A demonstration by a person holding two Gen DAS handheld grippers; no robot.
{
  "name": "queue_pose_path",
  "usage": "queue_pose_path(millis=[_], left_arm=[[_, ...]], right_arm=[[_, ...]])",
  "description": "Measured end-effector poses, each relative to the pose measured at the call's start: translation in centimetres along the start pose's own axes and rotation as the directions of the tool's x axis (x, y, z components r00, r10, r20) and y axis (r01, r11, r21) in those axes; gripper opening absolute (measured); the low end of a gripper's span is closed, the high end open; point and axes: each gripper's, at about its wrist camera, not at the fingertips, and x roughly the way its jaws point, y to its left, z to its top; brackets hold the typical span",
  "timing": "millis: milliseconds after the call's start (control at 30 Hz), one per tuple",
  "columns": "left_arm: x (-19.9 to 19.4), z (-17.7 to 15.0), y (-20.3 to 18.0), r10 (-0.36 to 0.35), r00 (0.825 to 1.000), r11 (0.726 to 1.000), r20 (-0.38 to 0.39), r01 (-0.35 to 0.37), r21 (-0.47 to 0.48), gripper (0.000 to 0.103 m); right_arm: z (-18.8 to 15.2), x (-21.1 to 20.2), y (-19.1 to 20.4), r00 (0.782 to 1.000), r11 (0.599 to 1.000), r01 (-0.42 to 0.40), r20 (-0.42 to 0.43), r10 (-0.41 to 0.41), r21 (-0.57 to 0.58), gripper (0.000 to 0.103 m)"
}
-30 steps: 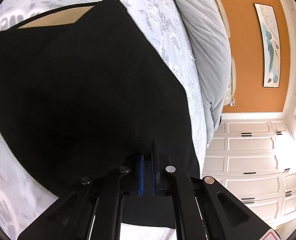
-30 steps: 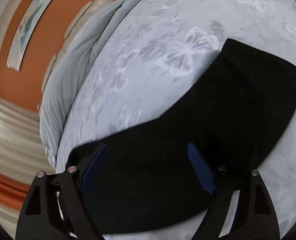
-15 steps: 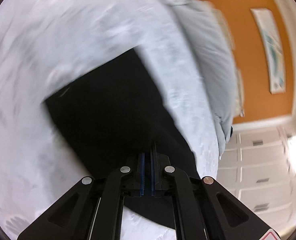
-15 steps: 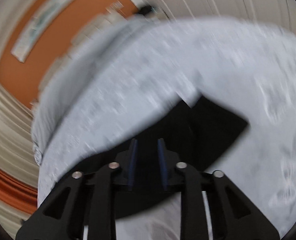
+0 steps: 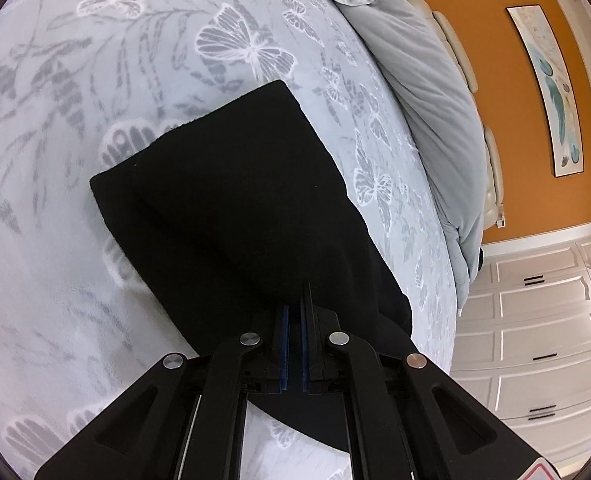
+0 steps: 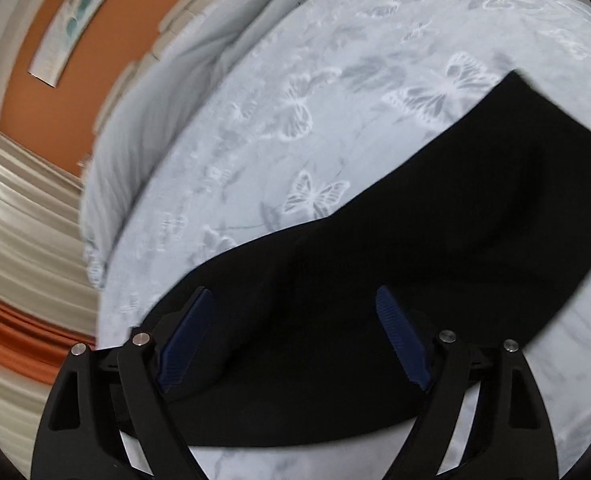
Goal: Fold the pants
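Left hand-held gripper (image 5: 293,344) pinches the black pants (image 5: 235,208); right hand-held gripper (image 6: 295,344) spread above them.

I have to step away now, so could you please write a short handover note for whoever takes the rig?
Left tool: shut, its tips at the near edge of the pants; whether it pinches cloth is hard to tell.
Right tool: open, over the pants, holding nothing.
Pants: black, lying on the bed, folded into a layered block.
Left: any last fold, then let go.
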Motion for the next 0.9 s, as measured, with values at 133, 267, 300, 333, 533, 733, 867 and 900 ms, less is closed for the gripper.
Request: queue_pose_path(millis=[133,267,300,333,533,733,867,900], left_arm=[[-0.9,-0.3,0.0,-0.009,1.000,1.000,-0.005,0.009,0.022,0.002],[-1.8,0.2,-0.3,-0.056,0.998,0.997,-0.016,0.057,0.054,0.002],[-1.9,0.2,-0.3,-0.043,0.999,0.997,-0.020,0.044,0.068,0.002],[-2.0,0.1,-0.3,-0.014,1.000,0.996,-0.020,0.016,0.086,0.002],[0.2,-0.6,2.4,0.049,0.990,0.999,-0.128,-0.049,0.003,0.004],[-0.2,-1.5,2.5,0.089,0.992,0.996,-0.089,-0.090,-0.008,0.017],[0.2,-1.6,2.7,0.108,0.990,0.994,-0.088,-0.110,-0.027,0.018],[0.3,-1.6,2.7,0.115,0.990,0.993,-0.086,-0.118,-0.026,0.018]], right_arm=[[0.5,1.4,-0.7,1.000,1.000,0.002,0.024,-0.002,0.021,0.003],[0.9,-6.6,3.0,0.967,0.981,-0.144,0.191,0.168,-0.132,0.003],[0.3,-8.6,3.4,0.958,0.969,-0.147,0.217,0.190,-0.196,0.003],[-0.2,-9.5,3.1,0.959,0.968,-0.113,0.231,0.166,-0.226,0.003],[-1.4,-3.4,-7.9,0.994,0.999,0.042,-0.097,-0.043,-0.017,0.009],[-0.1,-6.6,-8.2,0.997,0.998,-0.034,0.066,0.030,0.054,0.089],[1.1,-5.5,-9.3,0.992,0.987,-0.097,0.089,0.086,0.129,0.066],[1.5,-4.9,-9.9,0.994,0.986,-0.089,0.078,0.079,0.138,0.054]])
